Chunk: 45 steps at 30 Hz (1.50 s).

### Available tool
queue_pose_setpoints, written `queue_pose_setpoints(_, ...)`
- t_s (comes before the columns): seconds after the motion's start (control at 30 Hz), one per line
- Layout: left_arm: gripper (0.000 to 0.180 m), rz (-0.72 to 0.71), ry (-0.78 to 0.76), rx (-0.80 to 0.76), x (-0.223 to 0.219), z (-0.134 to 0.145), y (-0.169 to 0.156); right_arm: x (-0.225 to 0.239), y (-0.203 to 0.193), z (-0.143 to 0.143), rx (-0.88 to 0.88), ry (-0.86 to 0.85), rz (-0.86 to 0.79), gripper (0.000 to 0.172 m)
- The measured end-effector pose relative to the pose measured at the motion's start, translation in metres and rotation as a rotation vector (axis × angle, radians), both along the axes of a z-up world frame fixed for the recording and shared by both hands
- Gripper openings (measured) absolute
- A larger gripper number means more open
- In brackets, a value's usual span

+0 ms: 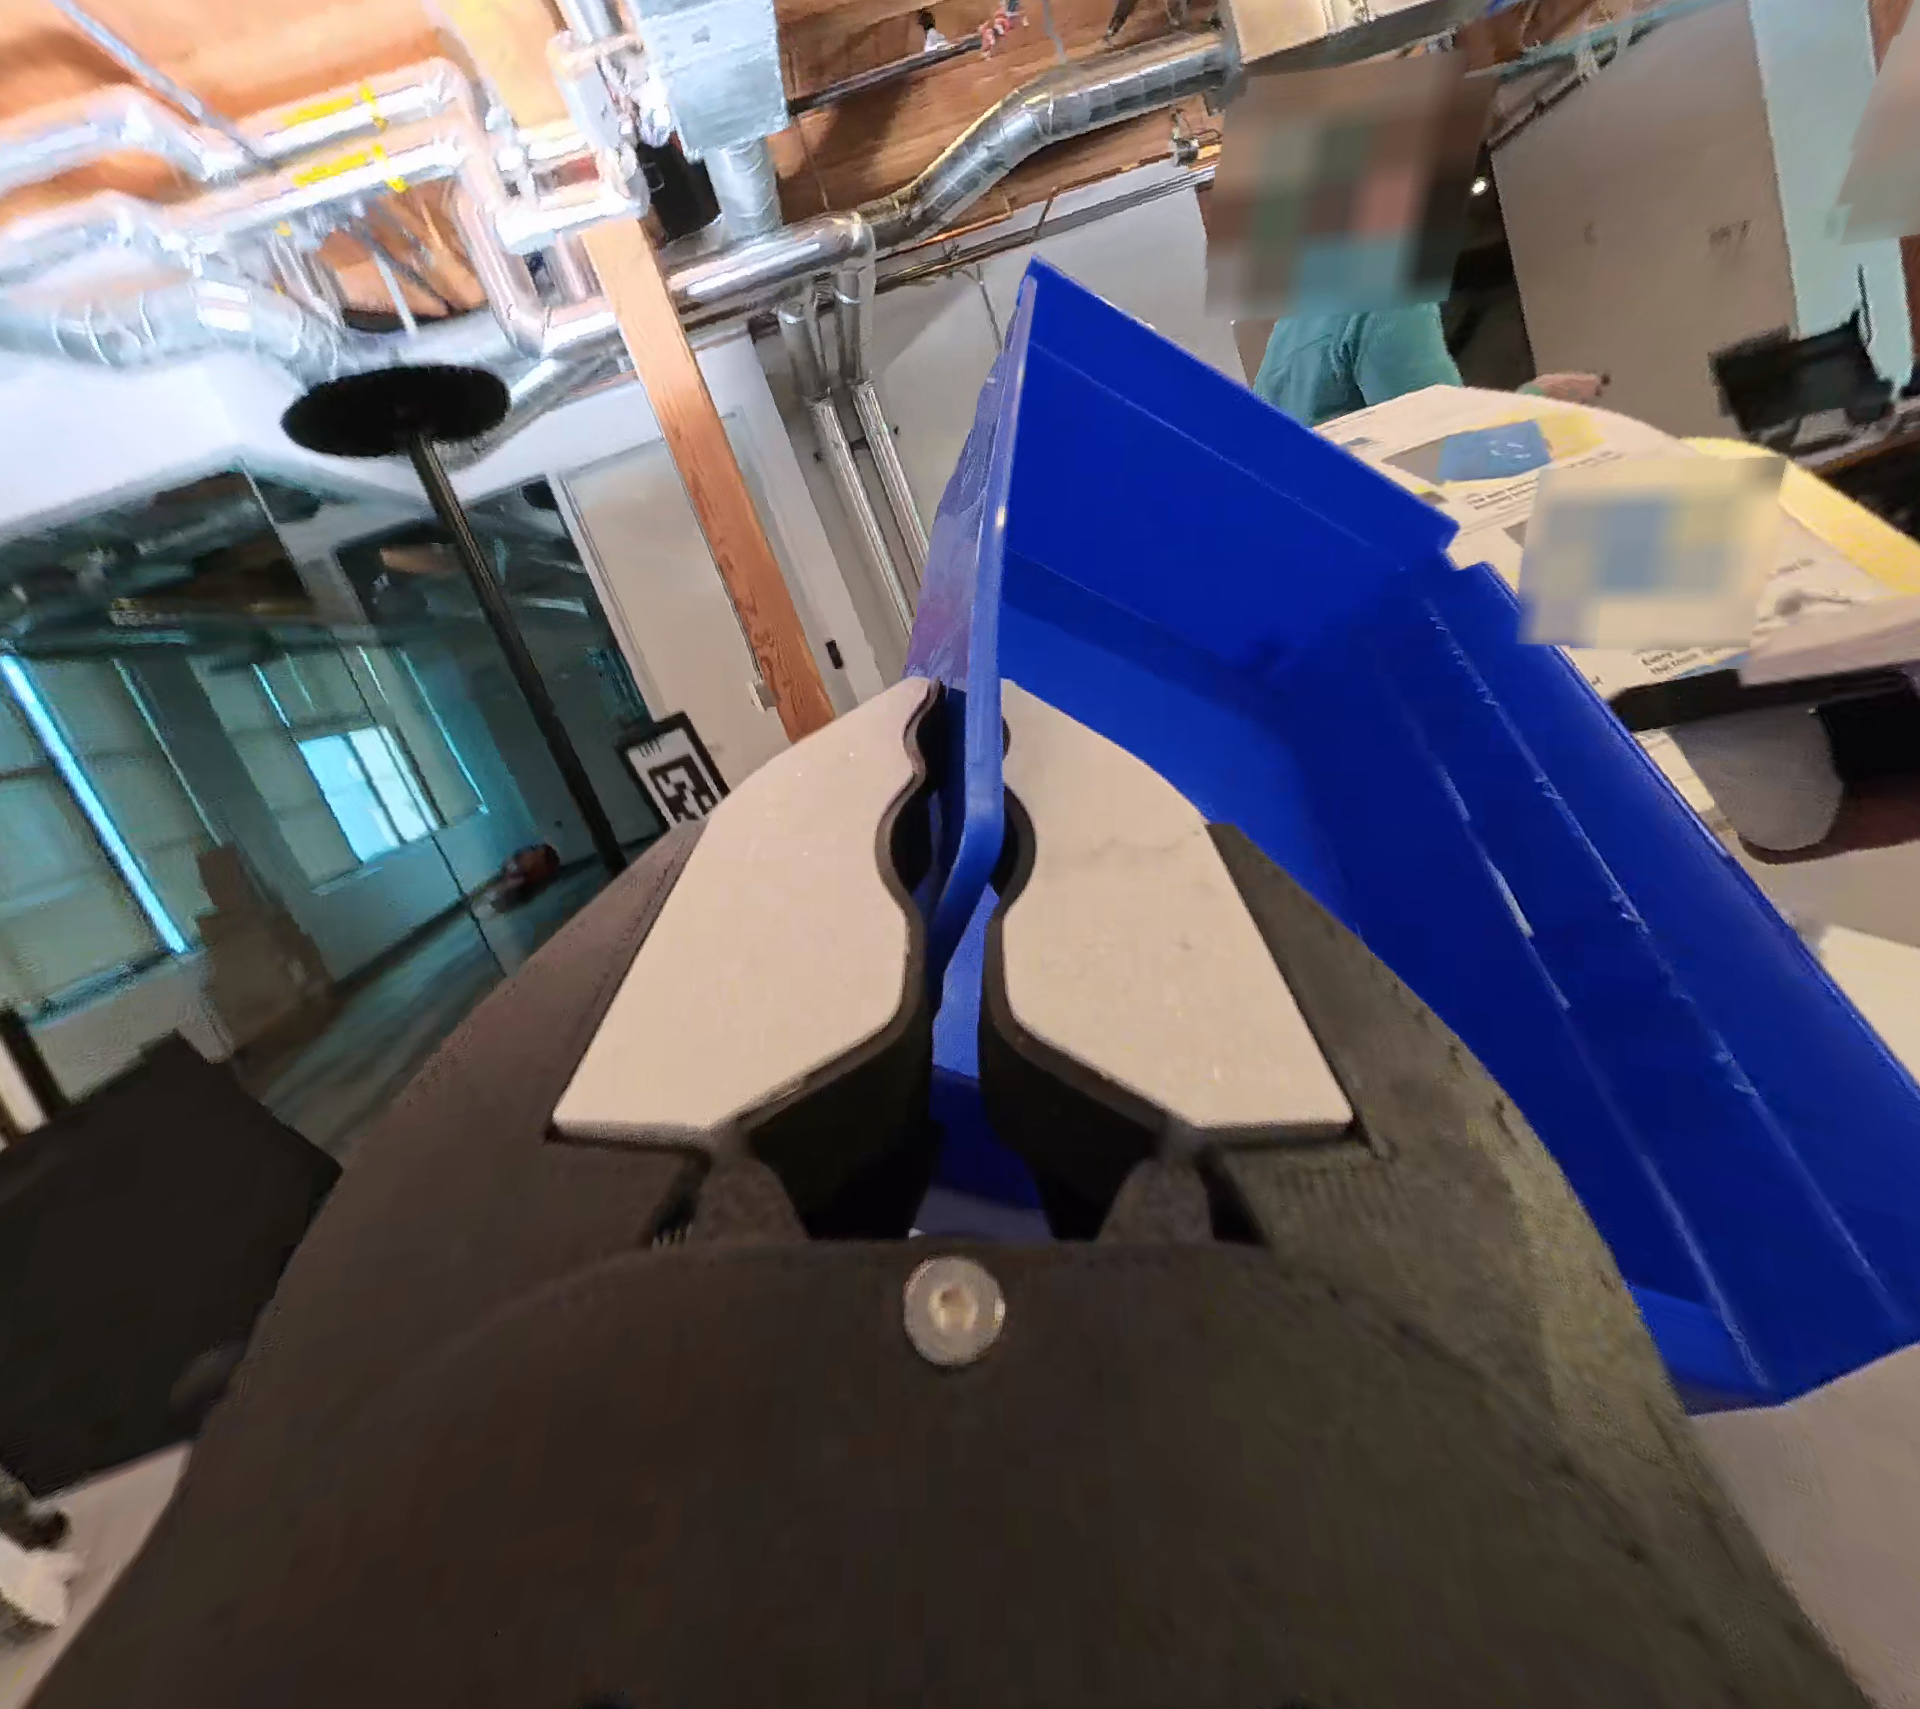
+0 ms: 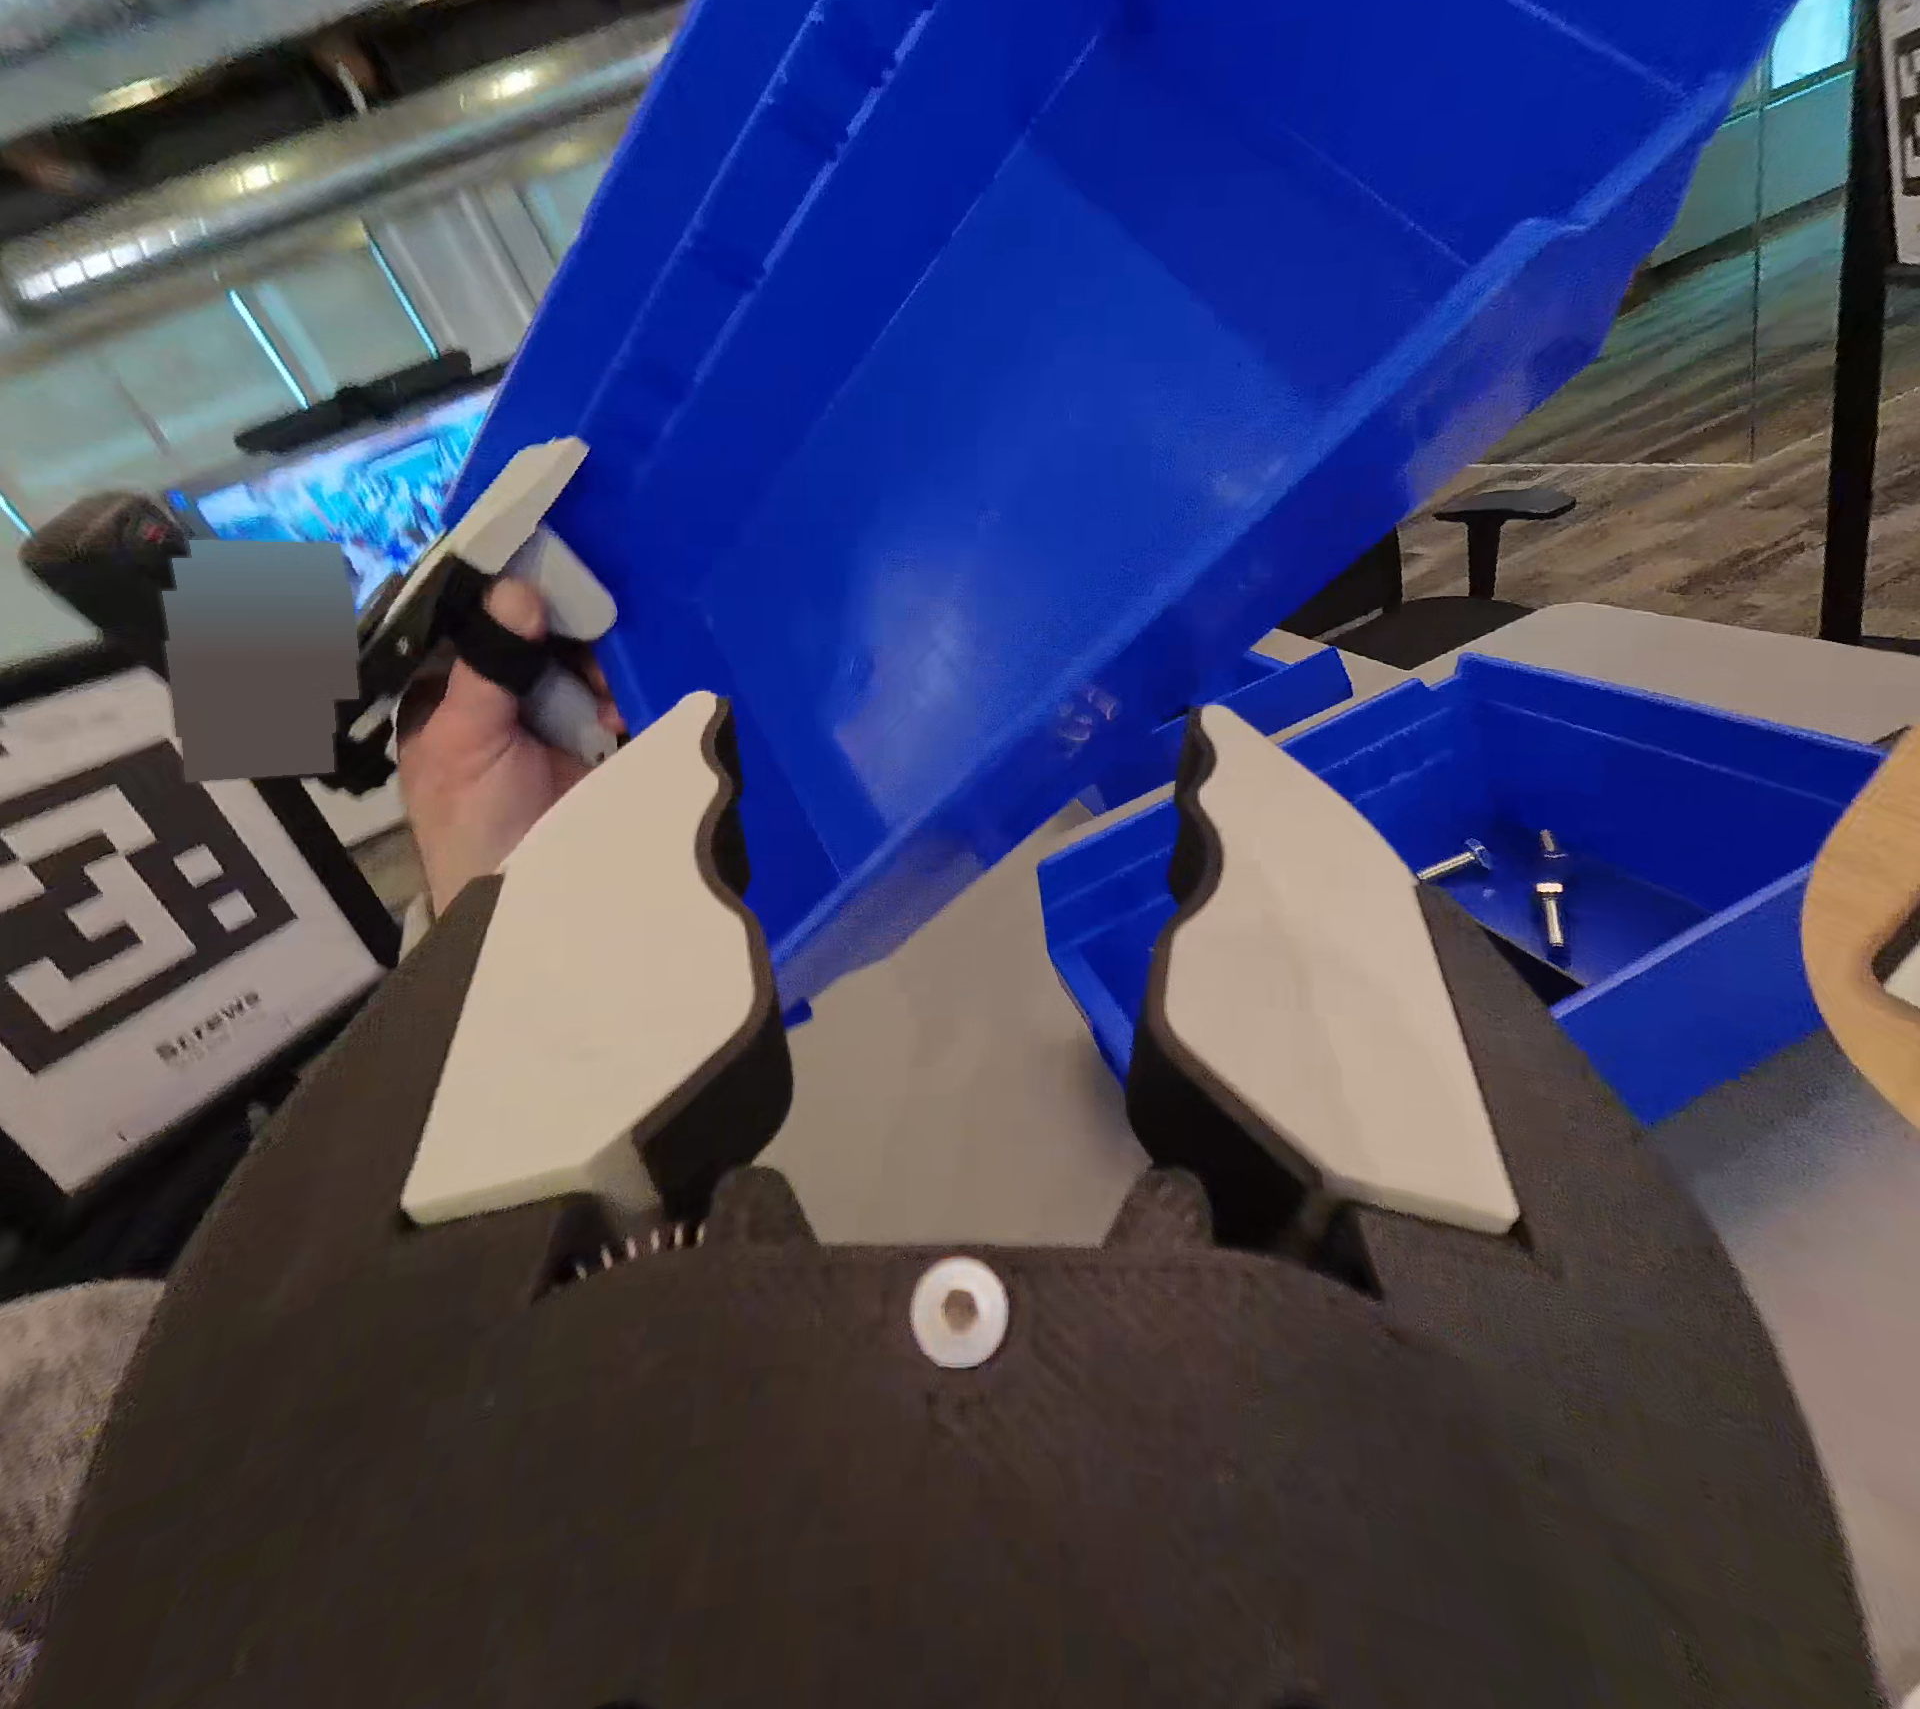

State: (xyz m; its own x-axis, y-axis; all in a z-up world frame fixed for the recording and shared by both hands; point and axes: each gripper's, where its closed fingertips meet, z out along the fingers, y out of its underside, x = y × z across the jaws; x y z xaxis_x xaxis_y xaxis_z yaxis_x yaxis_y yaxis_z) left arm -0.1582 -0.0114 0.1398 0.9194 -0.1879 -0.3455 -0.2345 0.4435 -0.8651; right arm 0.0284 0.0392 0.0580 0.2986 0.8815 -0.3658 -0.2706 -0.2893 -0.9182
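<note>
Pinching a tilted blue bin's (image 1: pixel 1299 620) rim, left jaws (image 1: pixel 961 724); right jaws (image 2: pixel 956 724) spread beneath.

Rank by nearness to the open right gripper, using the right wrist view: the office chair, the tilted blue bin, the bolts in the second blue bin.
From the right gripper:
1. Tilted blue bin, its lower edge just ahead between the open fingers.
2. Bolts, right, in the second blue bin.
3. Office chair, beyond the table, upper right.
</note>
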Motion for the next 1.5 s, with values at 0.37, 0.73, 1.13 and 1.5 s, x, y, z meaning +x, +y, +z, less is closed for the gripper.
queue_pose_setpoints(0.37, 0.004, -0.036, 0.241, 0.283, 0.146, 0.025, -0.06, 0.066, 0.006, -0.005, -0.103, 0.178, -0.064, 0.041)
queue_pose_setpoints(0.73, 0.016, -0.236, 0.349, 0.482, 0.287, 0.002, -0.088, 0.21, 0.014, 0.004, -0.049, 0.143, -0.348, 0.006)
queue_pose_setpoints(1.13, 0.051, -0.7, 0.314, 0.312, 0.412, -0.032, -0.102, 0.42, -0.042, 0.023, 0.039, -0.01, -0.678, 0.006)
queue_pose_setpoints(1.5, 0.015, -0.92, 0.3, 0.168, 0.443, -0.069, -0.057, 0.552, -0.055, -0.027, -0.101, -0.322, -0.891, 0.006)
